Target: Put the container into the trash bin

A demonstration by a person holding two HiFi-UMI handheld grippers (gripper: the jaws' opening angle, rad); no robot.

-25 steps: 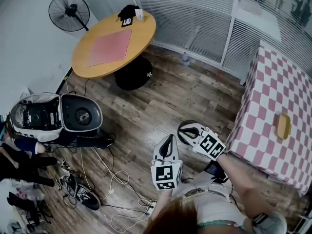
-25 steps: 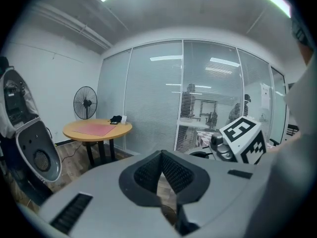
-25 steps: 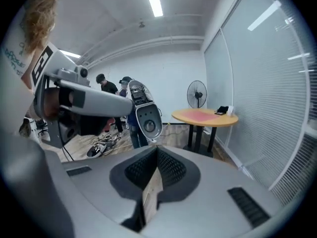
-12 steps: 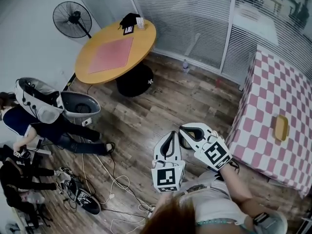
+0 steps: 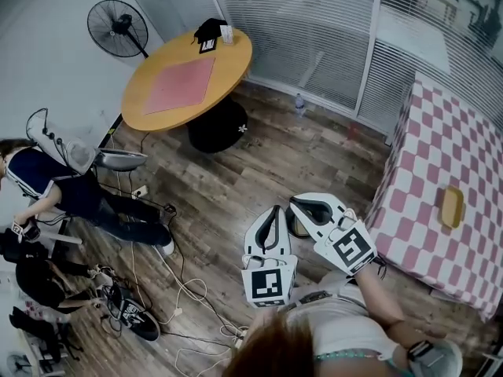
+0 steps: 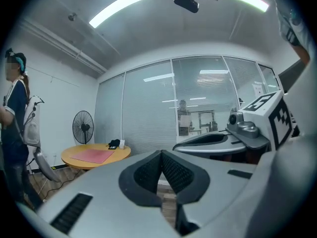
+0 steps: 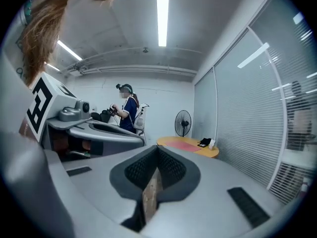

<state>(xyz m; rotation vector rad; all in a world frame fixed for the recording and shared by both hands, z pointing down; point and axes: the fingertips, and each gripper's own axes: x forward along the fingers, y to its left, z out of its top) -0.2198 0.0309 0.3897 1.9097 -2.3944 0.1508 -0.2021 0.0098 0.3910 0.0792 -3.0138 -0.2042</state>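
Note:
A small yellow container (image 5: 451, 206) lies on the pink-and-white checked table (image 5: 424, 210) at the right in the head view. Both grippers hang side by side over the wooden floor, left of that table and apart from the container. My left gripper (image 5: 273, 211) (image 6: 161, 155) is shut, its ribbed pads meeting with nothing between them. The right gripper (image 5: 295, 203) (image 7: 157, 150) is shut and empty as well. A dark round thing (image 5: 297, 228) peeks out beneath the right gripper; I cannot tell whether it is the trash bin.
A round wooden table (image 5: 161, 104) with a pink mat stands at the far left, a standing fan (image 5: 118, 26) beside it. A person (image 5: 47, 187) with a white pack is at the left edge. Cables (image 5: 173, 289) trail on the floor. Glass walls with blinds (image 5: 314, 30) close the back.
Both grippers have risen a little, still shut. The person at the left has stood up and lifted the white pack off the floor.

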